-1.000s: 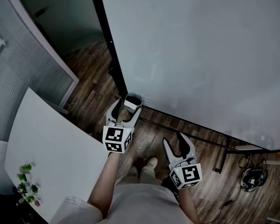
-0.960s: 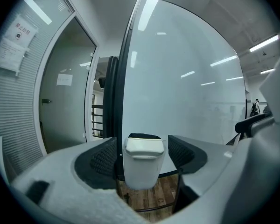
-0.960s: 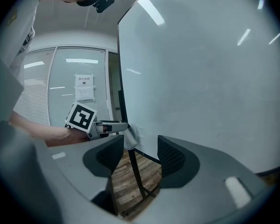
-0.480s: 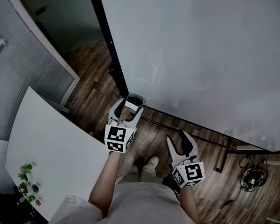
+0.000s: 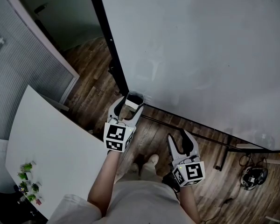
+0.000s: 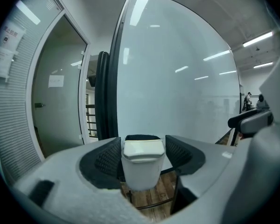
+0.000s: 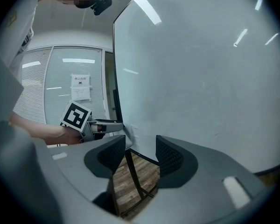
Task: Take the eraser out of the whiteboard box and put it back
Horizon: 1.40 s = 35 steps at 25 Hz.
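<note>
Left fingers (image 6: 107,158) snug around whiteboard box (image 6: 141,168)

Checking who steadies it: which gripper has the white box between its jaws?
The left gripper: its jaws clasp the box. The right gripper is closing its jaws with nothing between them.

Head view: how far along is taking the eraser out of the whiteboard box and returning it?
Done: nothing visible; the dark eraser sits in the small white plastic box at the lower corner of the large whiteboard. In hand: the left gripper has its jaws flanking that box; whether they press is unclear. The right gripper is empty, jaws closing. Left: lifting the eraser out, then returning it.
</note>
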### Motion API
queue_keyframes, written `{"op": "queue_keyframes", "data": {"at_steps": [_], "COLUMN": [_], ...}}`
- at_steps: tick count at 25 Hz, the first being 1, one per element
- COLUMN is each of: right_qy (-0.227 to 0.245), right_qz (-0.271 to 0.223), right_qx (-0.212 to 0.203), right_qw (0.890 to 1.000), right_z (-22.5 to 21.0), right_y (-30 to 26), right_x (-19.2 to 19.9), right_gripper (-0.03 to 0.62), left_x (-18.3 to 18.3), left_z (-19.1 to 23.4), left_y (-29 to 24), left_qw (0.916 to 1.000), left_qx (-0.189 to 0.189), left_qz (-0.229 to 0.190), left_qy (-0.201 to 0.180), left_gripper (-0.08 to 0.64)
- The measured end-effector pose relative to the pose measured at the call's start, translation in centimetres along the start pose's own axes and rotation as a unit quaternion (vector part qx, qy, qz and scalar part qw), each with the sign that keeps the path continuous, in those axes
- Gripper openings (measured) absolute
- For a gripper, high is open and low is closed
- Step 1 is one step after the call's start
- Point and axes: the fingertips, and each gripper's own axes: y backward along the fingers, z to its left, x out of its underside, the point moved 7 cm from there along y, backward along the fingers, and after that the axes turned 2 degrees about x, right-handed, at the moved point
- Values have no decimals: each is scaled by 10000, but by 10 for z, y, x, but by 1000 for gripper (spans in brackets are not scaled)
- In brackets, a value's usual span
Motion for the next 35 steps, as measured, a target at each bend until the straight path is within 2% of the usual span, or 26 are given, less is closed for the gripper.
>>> {"op": "queue_keyframes", "data": {"at_steps": [11, 15, 19, 24, 30, 35], "right_qy": [33, 46, 27, 15, 14, 10], "right_qz": [59, 70, 64, 93, 102, 77], "right_qx": [-55, -97, -101, -113, -118, -112], "right_qw": [10000, 9999, 9999, 9999, 9999, 9999], "right_z": [-1, -2, -2, -4, -7, -10], "right_y": [-1, -2, -3, -3, -4, -5], "right_x": [2, 2, 3, 5, 5, 4], "right_gripper": [201, 199, 199, 199, 196, 195], "left_x": [-4, -5, -4, -6, -10, -11], "left_z": [-3, -8, -7, -3, -3, -2], "left_y": [2, 3, 2, 0, -7, -13], "left_qw": [9995, 9990, 9995, 9998, 9998, 9998], "left_qx": [-67, 9, 42, 132, -5, -155], "left_qz": [107, 144, 144, 66, 59, 55], "left_qy": [-280, -428, -288, 125, 172, 139], "left_gripper": [299, 251, 247, 241, 241, 270]}}
